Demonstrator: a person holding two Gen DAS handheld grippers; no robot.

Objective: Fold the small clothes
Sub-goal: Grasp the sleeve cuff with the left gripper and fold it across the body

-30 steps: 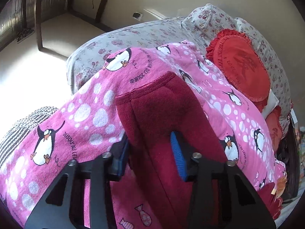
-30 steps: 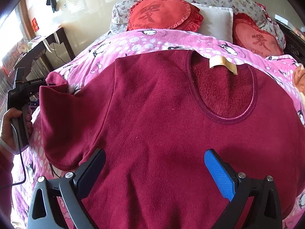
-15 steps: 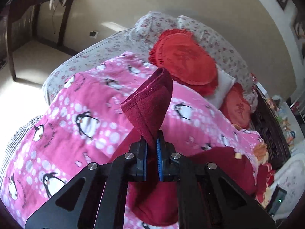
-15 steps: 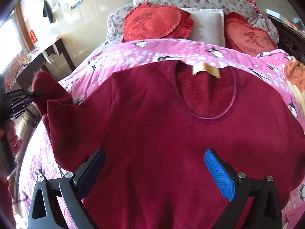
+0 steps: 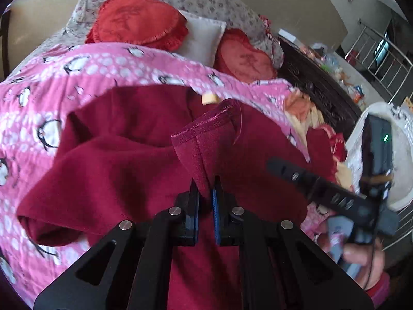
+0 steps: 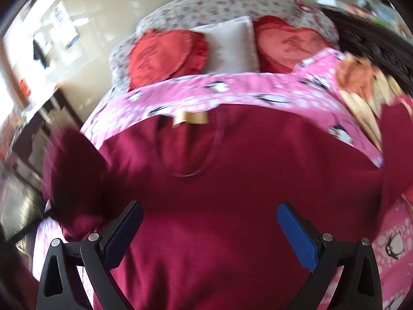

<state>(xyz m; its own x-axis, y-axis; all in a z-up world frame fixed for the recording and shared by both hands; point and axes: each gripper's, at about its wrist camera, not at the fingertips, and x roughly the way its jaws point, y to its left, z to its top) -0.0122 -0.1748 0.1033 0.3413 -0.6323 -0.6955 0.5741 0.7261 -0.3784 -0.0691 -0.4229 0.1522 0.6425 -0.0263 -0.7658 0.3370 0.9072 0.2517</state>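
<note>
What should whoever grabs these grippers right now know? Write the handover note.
Left gripper: shut on the sleeve cuff, lifted over the top's body.
Right gripper: open, hovering over the red top, holding nothing.
The top lies front up on the pink penguin blanket, collar label toward the pillows.
Done: sleeve picked up and swung inward.
Left: lay that sleeve flat, fold the other sleeve, then fold the body.

Our left gripper [image 5: 205, 191] has black plastic arms with silver screws and blue pads [image 5: 214, 215]. Our right gripper [image 6: 209, 222] looks the same. At the lower right of the left view, our right hand [image 5: 361, 255] shows a red cuff [image 5: 379, 288].
</note>
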